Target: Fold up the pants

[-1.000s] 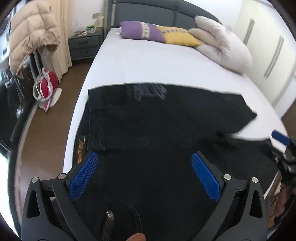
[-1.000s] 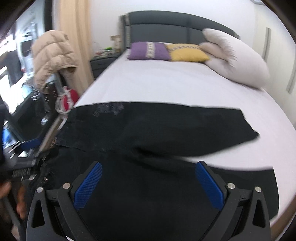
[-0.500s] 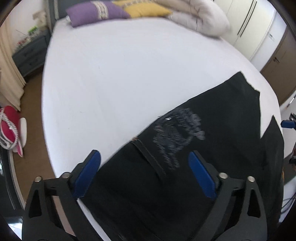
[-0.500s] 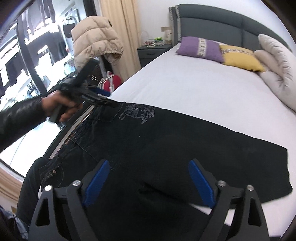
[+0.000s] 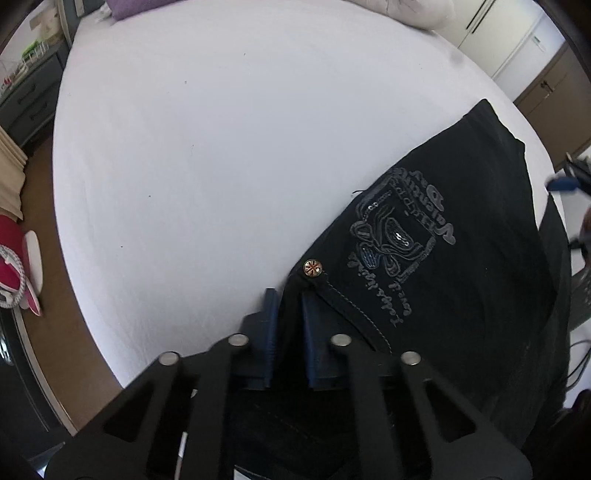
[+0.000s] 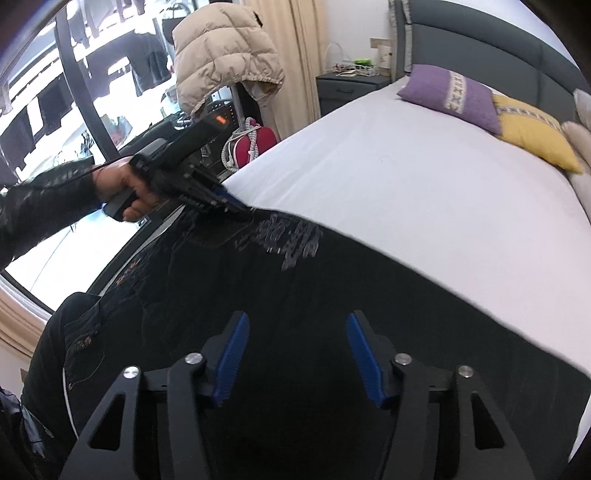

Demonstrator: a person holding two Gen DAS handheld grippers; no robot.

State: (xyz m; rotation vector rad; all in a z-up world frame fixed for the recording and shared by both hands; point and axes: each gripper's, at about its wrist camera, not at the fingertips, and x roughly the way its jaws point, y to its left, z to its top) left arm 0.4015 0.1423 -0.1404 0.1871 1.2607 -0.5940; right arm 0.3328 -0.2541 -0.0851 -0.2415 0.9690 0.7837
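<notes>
Two tongs: left tongs point(image 5: 290, 299) clamping one pants point(image 5: 461, 258) edge, right tongs point(image 6: 295, 354) agape.

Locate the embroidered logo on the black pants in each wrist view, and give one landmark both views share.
Left wrist: embroidered logo sits right of centre on the pants, just beyond the left gripper pinching the waistband.
Right wrist: logo sits centre-left, beside the left gripper's tip.
Shared landmark: purple pillow.

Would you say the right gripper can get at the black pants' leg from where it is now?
Probably yes: the right gripper hangs open just above the black pants, nothing between them.
</notes>
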